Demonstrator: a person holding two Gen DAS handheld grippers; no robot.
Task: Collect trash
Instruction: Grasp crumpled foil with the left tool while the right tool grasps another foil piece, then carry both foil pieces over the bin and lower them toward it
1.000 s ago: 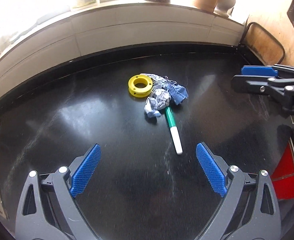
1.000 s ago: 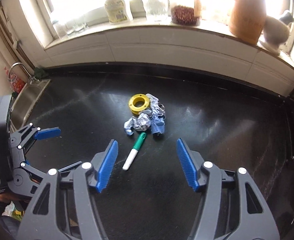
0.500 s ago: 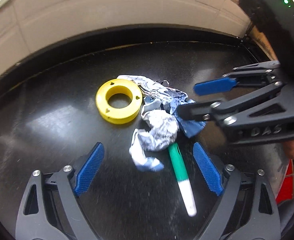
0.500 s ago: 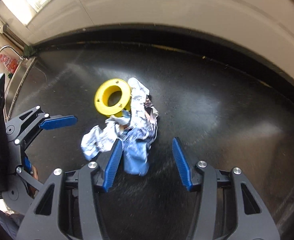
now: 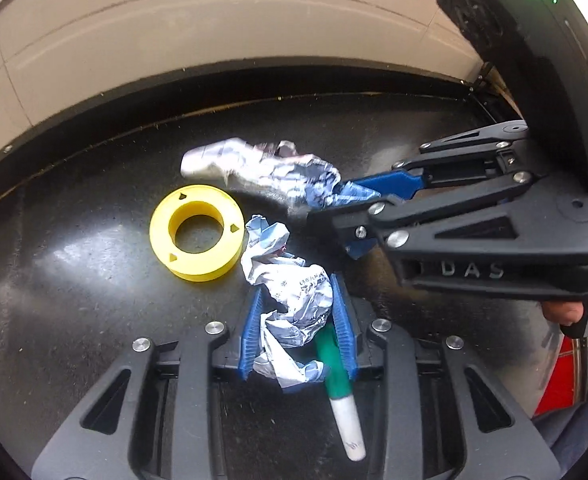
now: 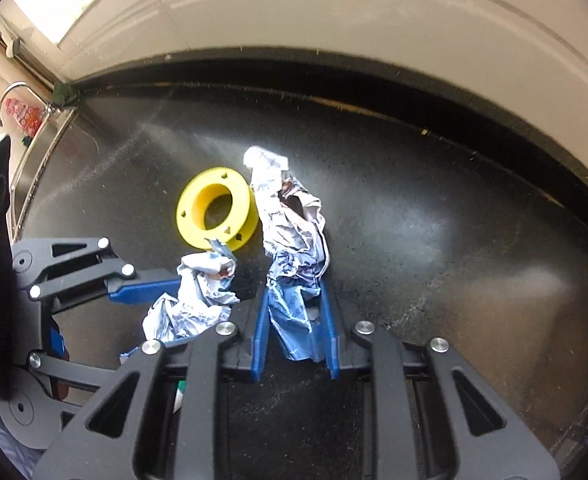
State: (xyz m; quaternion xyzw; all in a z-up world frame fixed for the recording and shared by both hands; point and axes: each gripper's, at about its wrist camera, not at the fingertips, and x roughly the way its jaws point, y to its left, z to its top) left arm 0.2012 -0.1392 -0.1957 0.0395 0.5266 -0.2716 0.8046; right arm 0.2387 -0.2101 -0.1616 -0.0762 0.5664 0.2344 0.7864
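Note:
Two crumpled silver-blue wrappers lie on the black countertop (image 5: pixel 73 280) beside a yellow ring (image 5: pixel 196 237). My left gripper (image 5: pixel 298 320) is shut on the nearer wrapper (image 5: pixel 294 300); a green-and-white marker (image 5: pixel 340 388) lies against its right finger. My right gripper (image 6: pixel 294 320) is shut on the longer wrapper (image 6: pixel 294 240). That gripper shows in the left wrist view (image 5: pixel 358 216) with the same wrapper (image 5: pixel 269 172). The left gripper (image 6: pixel 141 292), its wrapper (image 6: pixel 197 296) and the ring (image 6: pixel 215 214) show in the right wrist view.
A pale tiled backsplash (image 5: pixel 213 32) runs along the counter's far edge. A steel sink (image 6: pixel 33 168) with a tap sits at the far left of the right wrist view. Something red (image 5: pixel 560 376) stands at the counter's right edge.
Both grippers have moved in and closed, each on a wrapper. The two wrappers have pulled apart from the pile, and the ring now lies bare beside them.

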